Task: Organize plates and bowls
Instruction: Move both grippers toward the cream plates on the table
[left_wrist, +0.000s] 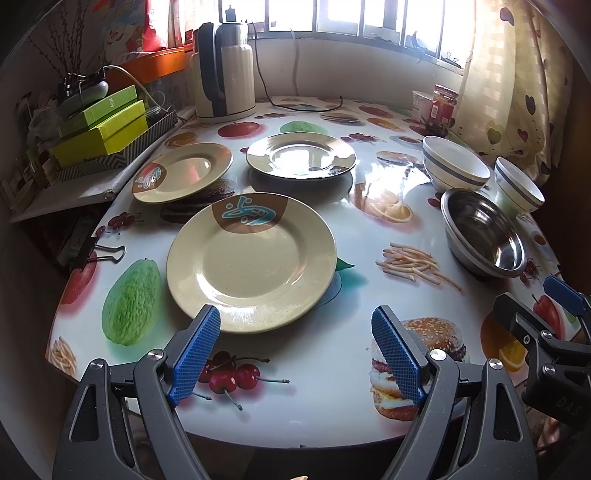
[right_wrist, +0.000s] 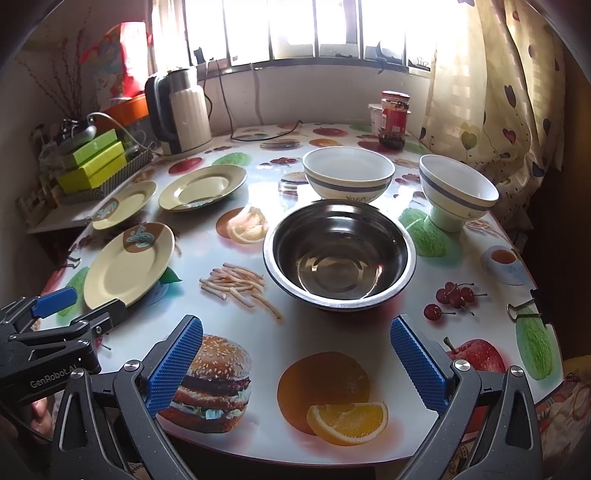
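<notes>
On the round bench (right_wrist: 332, 439) with a glossy cover printed with fruit and burgers lie three cream round plates with a brown patch and a blue-white mark on the rim. The nearest cream plate (left_wrist: 251, 264) lies flat just ahead of the left tongs (left_wrist: 295, 325), with its brown patch on the far side, toward the window. The second cream plate (left_wrist: 183, 172) sits at the left edge of the bench, a little tilted, its patch toward the near left. The third cream plate (left_wrist: 301, 155) lies farther back, near the middle. On the right side, the shiny round steel bowl (right_wrist: 340, 254) stands upright with its mouth up, just ahead of the right tongs (right_wrist: 295, 334). Behind it stand two white ceramic bowls with a blue band, one (right_wrist: 348, 173) in the middle and one (right_wrist: 458, 192) near the right edge, both upright. Both tongs are spread wide and hold nothing.
</notes>
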